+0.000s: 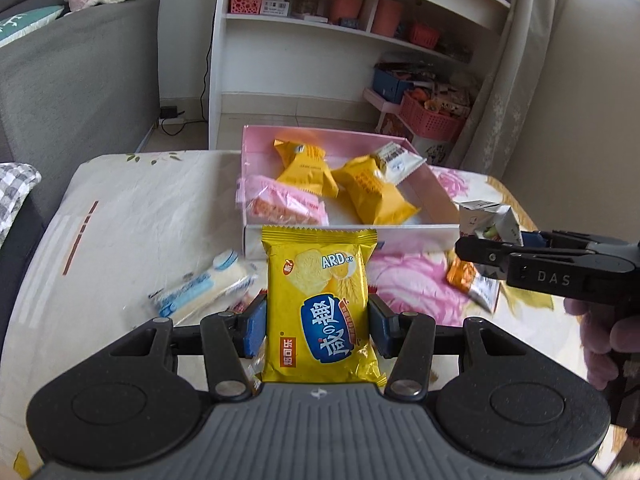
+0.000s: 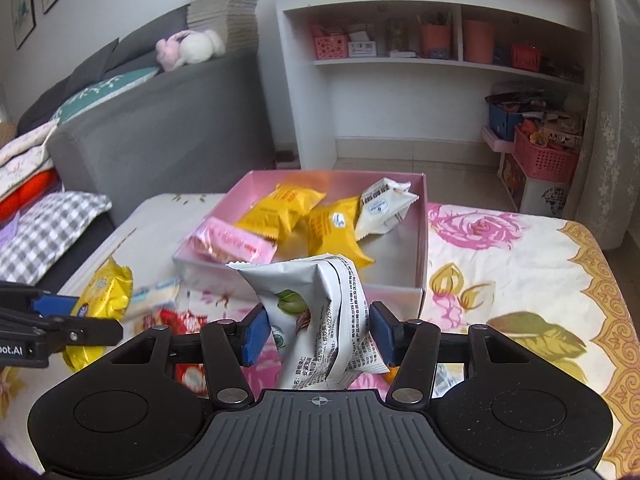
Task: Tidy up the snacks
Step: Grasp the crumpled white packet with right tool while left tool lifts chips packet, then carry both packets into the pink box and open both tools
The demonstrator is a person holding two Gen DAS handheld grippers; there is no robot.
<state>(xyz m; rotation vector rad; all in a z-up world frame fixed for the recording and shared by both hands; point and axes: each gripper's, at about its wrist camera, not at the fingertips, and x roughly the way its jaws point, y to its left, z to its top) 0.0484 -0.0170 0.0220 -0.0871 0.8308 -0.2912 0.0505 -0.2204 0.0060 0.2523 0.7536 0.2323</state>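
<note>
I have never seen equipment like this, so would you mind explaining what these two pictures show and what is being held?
There is no robot here: a person holds a two-finger gripper in each hand, and each gripper carries a fisheye camera looking forward along its fingers. One picture comes from the left gripper, which is shut on a yellow cracker packet. The other comes from the right gripper, shut on a white snack packet. Each gripper also appears at the edge of the other's picture. Ahead, on a flowered tablecloth, stands a pink box already holding two yellow packets, a pink one and a white one. A few more packets lie loose on the cloth in front of the box. Behind are a grey sofa and white shelves.
</note>
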